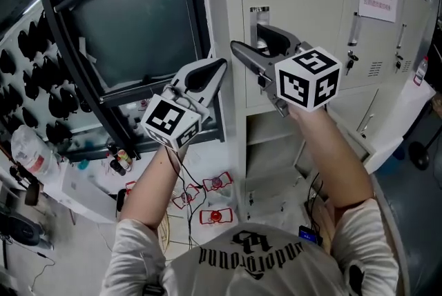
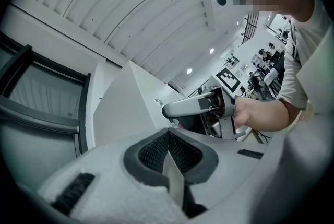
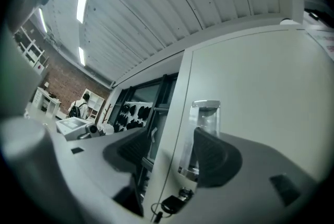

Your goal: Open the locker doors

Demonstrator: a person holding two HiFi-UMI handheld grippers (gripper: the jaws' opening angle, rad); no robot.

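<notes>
- Now the right gripper (image 1: 247, 38) is at the upper locker door (image 1: 297, 5), jaws wide apart, with the handle (image 3: 204, 118) between them.
- Left gripper (image 1: 218, 67) has its jaws together, empty, near the locker's left side.

Dark window (image 1: 131, 25) — red devices (image 1: 215, 216) on floor (image 1: 86, 243).

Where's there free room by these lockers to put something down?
The open lower compartment, under the pale grey metal locker door, looks bare. The floor left of it is crowded with cables and red gadgets.
</notes>
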